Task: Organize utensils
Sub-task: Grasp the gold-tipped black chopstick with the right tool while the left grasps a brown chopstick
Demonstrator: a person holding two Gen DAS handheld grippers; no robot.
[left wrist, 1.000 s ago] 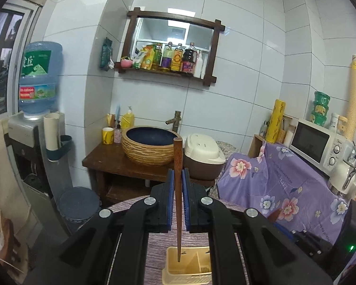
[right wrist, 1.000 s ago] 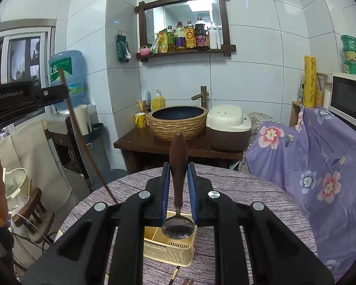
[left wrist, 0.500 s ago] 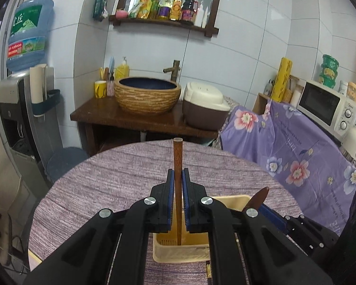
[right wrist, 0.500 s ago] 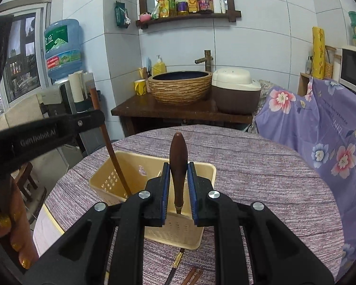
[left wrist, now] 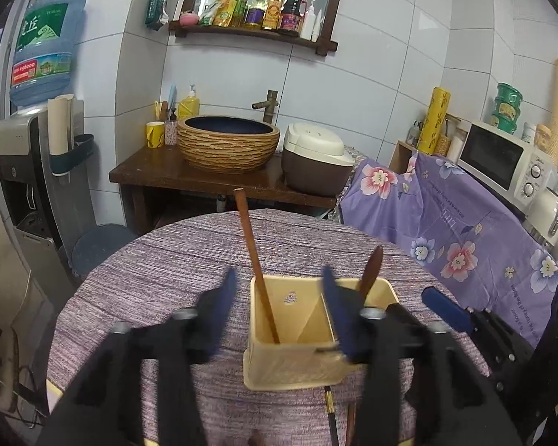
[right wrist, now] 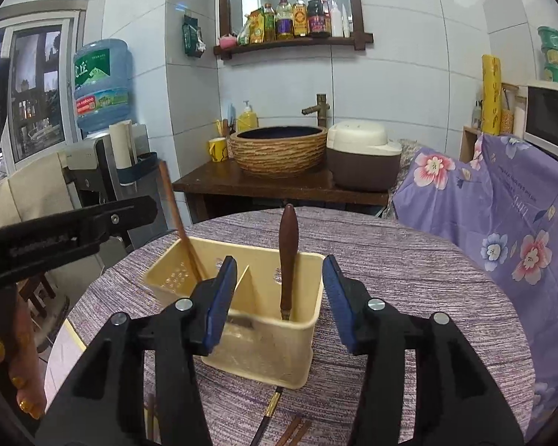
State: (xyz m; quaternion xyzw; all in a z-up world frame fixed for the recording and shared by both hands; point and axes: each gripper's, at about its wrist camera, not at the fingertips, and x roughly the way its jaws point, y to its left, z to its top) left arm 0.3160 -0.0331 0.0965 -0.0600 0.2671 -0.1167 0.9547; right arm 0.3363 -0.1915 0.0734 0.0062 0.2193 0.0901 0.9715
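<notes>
A cream utensil holder [left wrist: 297, 360] [right wrist: 264, 356] with a slanted divider stands on the round table. A brown chopstick [left wrist: 255, 256] [right wrist: 178, 219] leans in its left compartment. A spoon with a dark wooden handle [right wrist: 288, 249] [left wrist: 370, 271] stands in its right compartment. My left gripper [left wrist: 279, 308] is open, its blue pads either side of the holder, holding nothing. My right gripper [right wrist: 279, 297] is open just in front of the holder, holding nothing.
More chopsticks [right wrist: 294, 427] [left wrist: 331, 409] lie on the purple woven tablecloth [right wrist: 409, 260] in front of the holder. Behind the table are a wooden stand with a woven basin [left wrist: 227, 145], a rice cooker [left wrist: 316, 160] and a flowered purple cover [left wrist: 465, 230].
Both grippers have opened. The left one let go of the chopstick and the right one let go of the spoon; both now stand in the holder.
</notes>
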